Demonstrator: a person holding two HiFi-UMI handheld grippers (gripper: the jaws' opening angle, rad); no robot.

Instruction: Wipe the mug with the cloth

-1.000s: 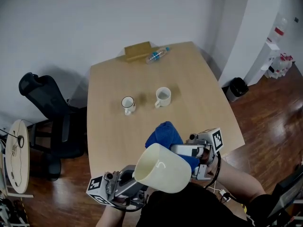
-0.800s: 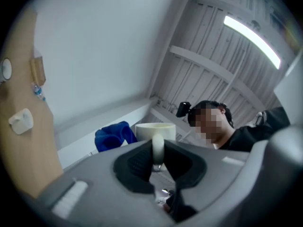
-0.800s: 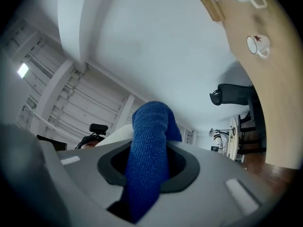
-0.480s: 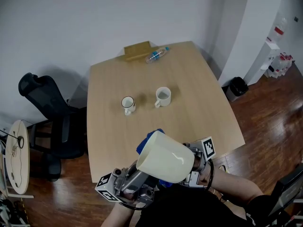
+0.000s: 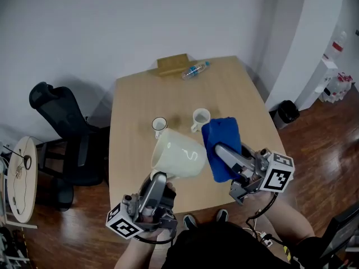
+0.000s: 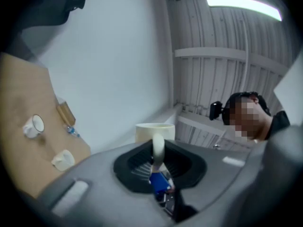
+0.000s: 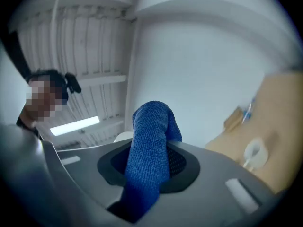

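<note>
Mug [image 5: 178,153], cream, large. Held clear of the table [image 5: 126,150], tilted, just past the tips of the left claw [image 5: 159,177]. That claw's jaws are all but together, pinched on the mug's handle. In the left gripper view the handle [image 6: 158,148] stands upright in the gap, with the mug's body straight ahead of it.

Cloth [image 5: 221,142], blue. Gripped by the right claw [image 5: 221,150], whose jaws stand partly apart with a thick fold of cloth filling the gap. In the right gripper view the cloth [image 7: 150,145] rises out of the jaws and curls over beyond the tips. In the head view it spreads forward past the claw and hangs off the table. It lies just beside the mug, on the side away from the left claw. Whether the two touch cannot be told.

Dark-rimmed cup [image 5: 159,125], small. On the table ahead of the left claw, beyond the mug.

White cup [image 5: 201,116], small. On the table ahead, between the lines of the two claws, at the cloth's far corner.

Bottle [image 5: 195,70], clear, lying on its side. At the table's far edge, well ahead of both claws.

Wood block [image 5: 172,64]. Just beside the bottle, at the same far edge.

Chair [image 5: 61,128], black. On the floor, well out to the left claw's outer side.

Bin [image 5: 287,111], black. On the floor, out past the right claw's outer side.
</note>
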